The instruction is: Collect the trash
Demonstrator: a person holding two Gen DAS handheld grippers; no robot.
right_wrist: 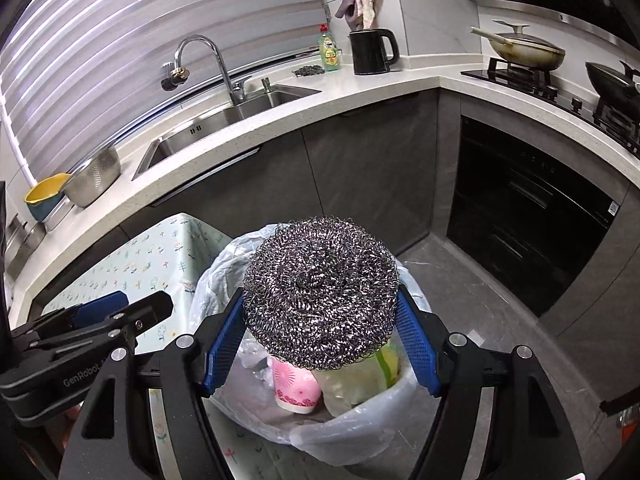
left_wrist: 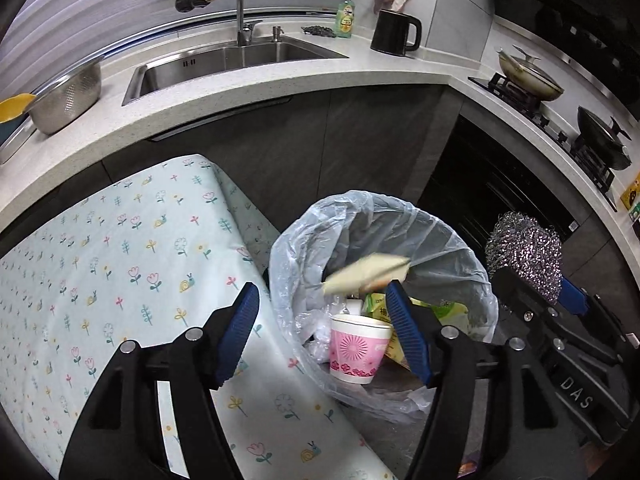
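Note:
A trash bin lined with a clear plastic bag stands on the floor beside the table; it also shows in the right wrist view. Inside lie a pink paper cup, green packaging and other waste. A blurred yellowish piece of trash is in the air over the bin, between my left fingertips. My left gripper is open above the bin's rim. My right gripper is shut on a steel wool scrubber and holds it over the bin; the scrubber shows in the left wrist view.
A table with a floral cloth stands left of the bin. Behind is a kitchen counter with a sink, a colander, a dish soap bottle and a black kettle. Pans sit on the stove.

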